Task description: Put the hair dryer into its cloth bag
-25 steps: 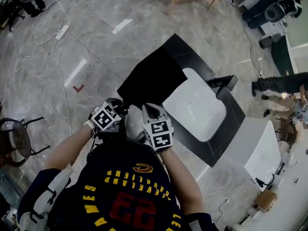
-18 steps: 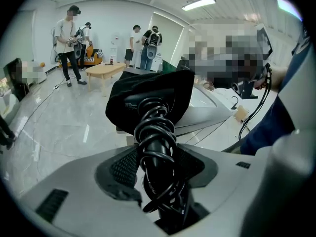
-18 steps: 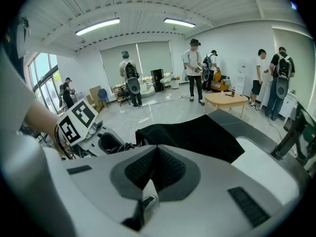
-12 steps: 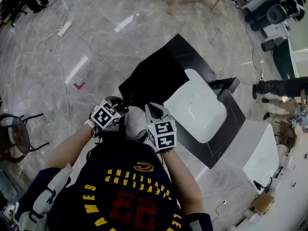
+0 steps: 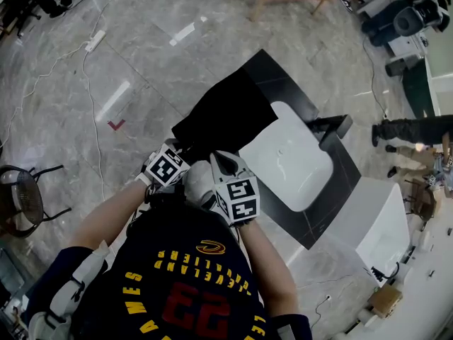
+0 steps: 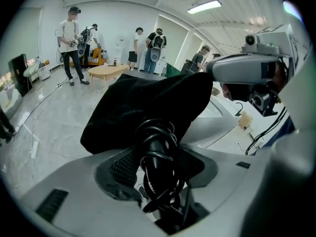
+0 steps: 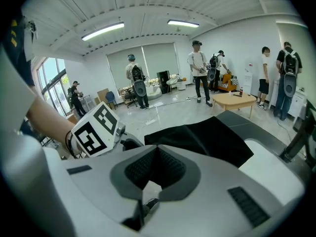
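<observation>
Left gripper had shifted up-right toward the bag on the table at frame centre. Its fingers clamped the dryer by its cord-wrapped handle; the dryer was not yet inside. Right gripper fingers were closed at the bag's near edge. Insertion judged imminent.

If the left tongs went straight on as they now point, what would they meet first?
Probably the cloth bag, directly beyond the cord-wrapped hair dryer that the left tongs grip; the depth is unclear.

1. Only a cord-wound part of the hair dryer shows between the jaws of the left gripper; the cloth bag hides the rest.
2. Whether the jaws of the right gripper pinch cloth cannot be told.
</observation>
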A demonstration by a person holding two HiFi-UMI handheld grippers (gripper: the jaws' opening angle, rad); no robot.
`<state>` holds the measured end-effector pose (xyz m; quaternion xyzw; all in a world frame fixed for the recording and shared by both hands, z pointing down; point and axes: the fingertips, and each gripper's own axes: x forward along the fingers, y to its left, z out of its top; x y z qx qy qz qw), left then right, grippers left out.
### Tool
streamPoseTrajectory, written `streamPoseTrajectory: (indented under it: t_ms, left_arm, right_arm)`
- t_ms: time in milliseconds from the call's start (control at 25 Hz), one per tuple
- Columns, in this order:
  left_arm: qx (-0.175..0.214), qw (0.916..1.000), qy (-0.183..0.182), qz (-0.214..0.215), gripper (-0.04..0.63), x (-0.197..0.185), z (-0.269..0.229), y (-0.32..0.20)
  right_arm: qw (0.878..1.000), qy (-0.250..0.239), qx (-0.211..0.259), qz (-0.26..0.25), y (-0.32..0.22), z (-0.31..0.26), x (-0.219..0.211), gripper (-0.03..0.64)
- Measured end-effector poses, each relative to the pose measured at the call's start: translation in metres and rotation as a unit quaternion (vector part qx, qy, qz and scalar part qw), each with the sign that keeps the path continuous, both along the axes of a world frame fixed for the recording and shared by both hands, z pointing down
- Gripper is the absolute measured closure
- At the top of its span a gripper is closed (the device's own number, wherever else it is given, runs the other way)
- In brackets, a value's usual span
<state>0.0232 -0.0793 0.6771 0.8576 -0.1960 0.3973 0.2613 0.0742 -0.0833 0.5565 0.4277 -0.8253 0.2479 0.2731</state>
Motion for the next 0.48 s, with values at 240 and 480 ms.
streamPoseTrajectory:
  t_ms: [240,480]
  left_arm:
    - [-0.001,1.0,0.003,-0.006,0.365,0.021,0.001,-0.014]
    - [-0.015,0.9996,0.012,-0.02,0.365,0.04,0.004,-0.025]
  right_arm:
    - [1.0,0.011,0.001,-0.012,-0.001,0.002,-0.01,0.609]
    - [1.0,0.013,0.01,-0.014,-0.002,-0.002,-0.011,0.609]
